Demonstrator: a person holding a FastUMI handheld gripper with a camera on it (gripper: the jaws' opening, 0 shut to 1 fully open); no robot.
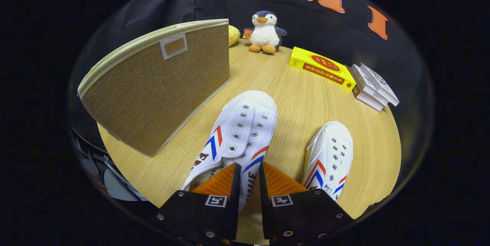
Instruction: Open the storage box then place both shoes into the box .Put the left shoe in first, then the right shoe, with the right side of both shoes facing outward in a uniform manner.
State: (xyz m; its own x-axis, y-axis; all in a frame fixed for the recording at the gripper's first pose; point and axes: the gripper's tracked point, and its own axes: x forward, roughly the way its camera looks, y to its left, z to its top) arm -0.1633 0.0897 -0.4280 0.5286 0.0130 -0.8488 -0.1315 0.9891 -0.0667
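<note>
On the wooden table point(298, 96), the gripper point(249, 179) pinches the side wall of the nearer shoe point(241, 131); the second shoe point(329, 158) lies right, the closed storage box point(153, 89) left.

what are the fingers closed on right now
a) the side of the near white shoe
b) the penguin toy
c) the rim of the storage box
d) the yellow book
a: the gripper has its two fingers nearly together with the side wall of the near white shoe pinched between them, while the penguin toy, yellow book and storage box lie beyond them on the table.
</note>
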